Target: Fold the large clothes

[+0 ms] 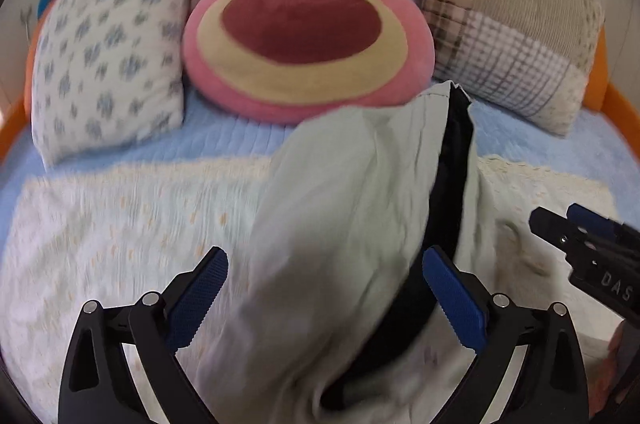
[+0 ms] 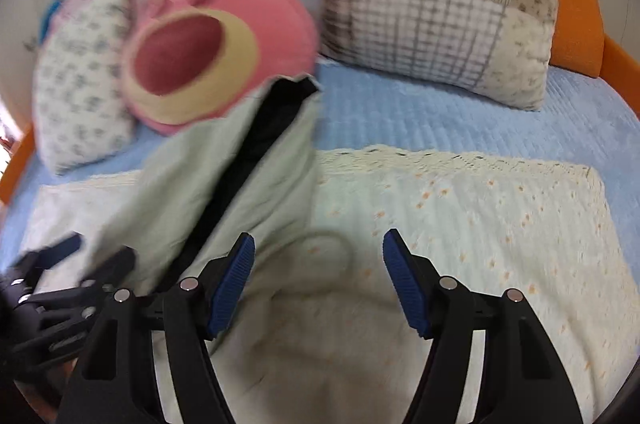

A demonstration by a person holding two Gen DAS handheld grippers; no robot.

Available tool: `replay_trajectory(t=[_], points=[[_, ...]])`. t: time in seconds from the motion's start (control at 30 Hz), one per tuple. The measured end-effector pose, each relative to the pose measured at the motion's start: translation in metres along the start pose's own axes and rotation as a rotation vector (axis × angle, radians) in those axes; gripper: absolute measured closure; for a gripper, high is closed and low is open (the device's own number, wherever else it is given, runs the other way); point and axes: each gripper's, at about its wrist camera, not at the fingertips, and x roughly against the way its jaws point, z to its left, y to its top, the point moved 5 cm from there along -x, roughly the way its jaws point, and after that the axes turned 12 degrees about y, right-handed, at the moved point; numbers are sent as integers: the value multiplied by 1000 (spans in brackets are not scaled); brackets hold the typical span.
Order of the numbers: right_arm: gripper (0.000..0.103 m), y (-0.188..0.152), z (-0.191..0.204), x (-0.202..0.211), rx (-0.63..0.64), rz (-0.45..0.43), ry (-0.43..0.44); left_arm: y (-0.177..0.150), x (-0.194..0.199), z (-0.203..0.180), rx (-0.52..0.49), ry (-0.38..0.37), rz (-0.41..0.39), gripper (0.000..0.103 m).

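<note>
Left wrist view: pale green garment [image 1: 340, 208] with black lining lies bunched at frame centre on the bed [image 1: 240, 140], no tidy fold visible; judged early. Left claw [image 1: 326, 298] wide open, straddling the cloth, not pinching it

Right wrist view: right claw [image 2: 318, 280] wide open, empty, over the cream blanket [image 2: 460, 216]; garment at centre left

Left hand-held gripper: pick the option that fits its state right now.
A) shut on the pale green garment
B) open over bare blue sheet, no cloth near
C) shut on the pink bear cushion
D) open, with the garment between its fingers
D: in the left wrist view the left hand-held gripper has its blue pads wide apart, with the pale green garment lying loosely between them.
</note>
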Motion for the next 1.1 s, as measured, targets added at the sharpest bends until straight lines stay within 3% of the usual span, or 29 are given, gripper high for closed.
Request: replay_trajectory(t=[0.1,0.13,0.17,0.2,0.33,0.4,0.43,0.47,0.5,0.6,0.67,0.9,1.1], points=[[37,17,-2,-23,-55,-11,48,6,-18,-20,-73,9,-10,8],[37,20,-2,-27,-52,-15,36,5,-23,-22,-90,19,-11,13],[36,25,1,-36,-45,-10,33,2,-31,-24,-101,16,9,32],[37,30,3,-45,-45,-2,31,0,-35,-25,-98,-7,29,44],[37,39,12,-74,-61,22,58,-2,-45,-22,-110,-25,28,54],[38,35,15,-89,-54,50,31,-2,-50,-23,-126,-15,27,69],[46,32,16,-93,-52,62,33,-2,-52,-21,-118,-21,34,71],[66,30,17,-95,-51,70,39,-2,-53,-19,-110,-32,38,75],[74,28,16,-95,-55,73,43,-1,-54,-17,-100,-43,45,78],[90,26,7,-84,-114,41,79,3,-52,-8,-64,-84,65,83],[92,26,4,-76,-114,29,74,6,-47,-2,-45,-109,72,86],[93,32,17,-35,-61,-13,80,16,-7,11,-114,-112,11,88],[93,29,46,33,53,-52,67,18,48,42,-75,-155,5,88]])
